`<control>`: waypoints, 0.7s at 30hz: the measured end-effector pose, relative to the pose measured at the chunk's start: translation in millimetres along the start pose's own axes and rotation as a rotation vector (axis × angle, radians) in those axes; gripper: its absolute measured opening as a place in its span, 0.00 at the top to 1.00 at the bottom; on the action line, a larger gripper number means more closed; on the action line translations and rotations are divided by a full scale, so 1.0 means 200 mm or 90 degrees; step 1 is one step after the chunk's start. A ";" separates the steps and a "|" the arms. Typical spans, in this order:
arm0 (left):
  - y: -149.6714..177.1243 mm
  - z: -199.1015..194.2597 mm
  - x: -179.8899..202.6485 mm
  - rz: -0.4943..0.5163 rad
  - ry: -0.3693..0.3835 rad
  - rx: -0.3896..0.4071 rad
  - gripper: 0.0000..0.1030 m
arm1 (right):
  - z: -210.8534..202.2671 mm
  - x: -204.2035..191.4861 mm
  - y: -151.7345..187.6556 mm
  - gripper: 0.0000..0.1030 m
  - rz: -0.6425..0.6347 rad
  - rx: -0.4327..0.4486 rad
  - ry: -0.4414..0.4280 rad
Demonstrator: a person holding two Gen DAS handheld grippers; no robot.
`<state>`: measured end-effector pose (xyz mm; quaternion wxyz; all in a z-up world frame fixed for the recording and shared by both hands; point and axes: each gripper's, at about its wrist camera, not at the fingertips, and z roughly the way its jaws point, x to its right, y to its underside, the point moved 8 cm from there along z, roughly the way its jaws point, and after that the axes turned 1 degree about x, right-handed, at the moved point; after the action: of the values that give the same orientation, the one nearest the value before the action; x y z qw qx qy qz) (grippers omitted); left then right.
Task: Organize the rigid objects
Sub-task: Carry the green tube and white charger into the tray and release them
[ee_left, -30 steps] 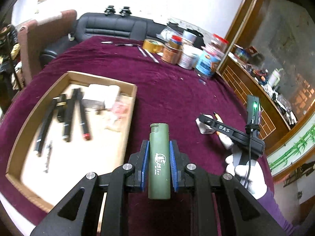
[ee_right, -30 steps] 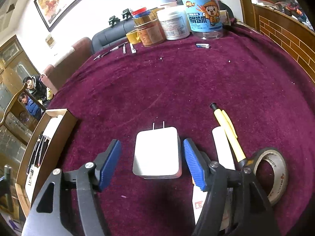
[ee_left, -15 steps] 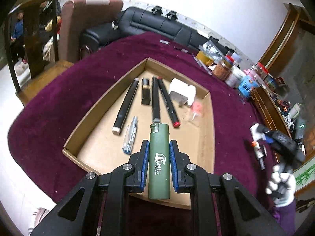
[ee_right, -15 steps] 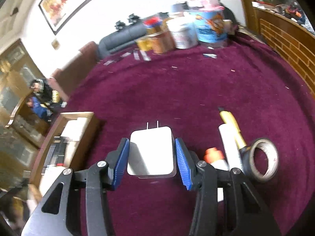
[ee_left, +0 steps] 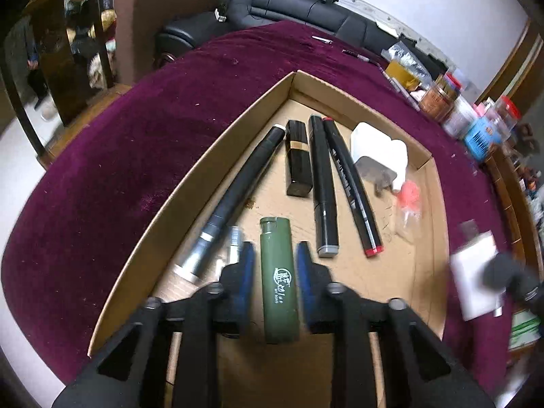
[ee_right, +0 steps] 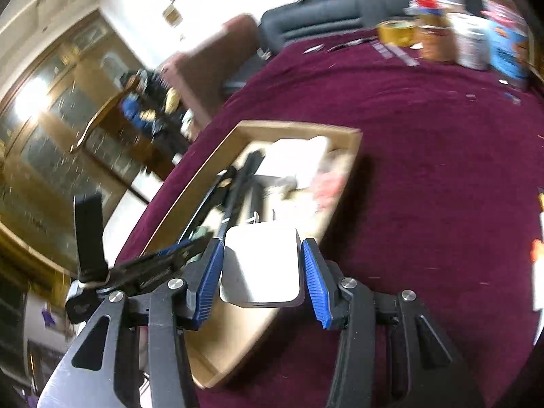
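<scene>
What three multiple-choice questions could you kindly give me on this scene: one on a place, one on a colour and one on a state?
1. Where is the green lighter? A. On the floor. B. Over the cardboard tray. C. In a bare hand.
2. What colour is the tablecloth? A. Green. B. Dark maroon. C. White.
3. How do the left tongs stand? A. Shut on the lighter. B. Open, with the lighter between them. C. Out of view.
Answers: 1 B, the tray floor surrounds it; 2 B, maroon pile lies all around the tray; 3 B, they have just been opening, and gaps show on both sides of the lighter.
</scene>
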<state>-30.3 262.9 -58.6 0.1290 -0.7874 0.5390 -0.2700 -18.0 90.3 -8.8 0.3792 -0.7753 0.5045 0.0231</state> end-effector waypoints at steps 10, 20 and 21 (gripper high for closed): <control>0.03 -0.41 -0.17 -0.063 0.052 0.112 0.42 | 0.36 -0.18 0.12 0.55 -0.064 -0.083 0.042; 0.02 -0.56 -0.19 -0.059 0.031 0.167 0.41 | 0.27 -0.16 0.12 0.53 -0.017 -0.038 0.037; 0.02 -0.56 -0.17 -0.050 0.024 0.177 0.41 | 0.22 -0.14 0.12 0.53 -0.003 -0.017 0.035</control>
<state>-106.8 301.2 22.1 0.2157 -0.7772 0.4677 -0.3615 -35.1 134.6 -42.2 0.3551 -0.7816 0.5127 0.0075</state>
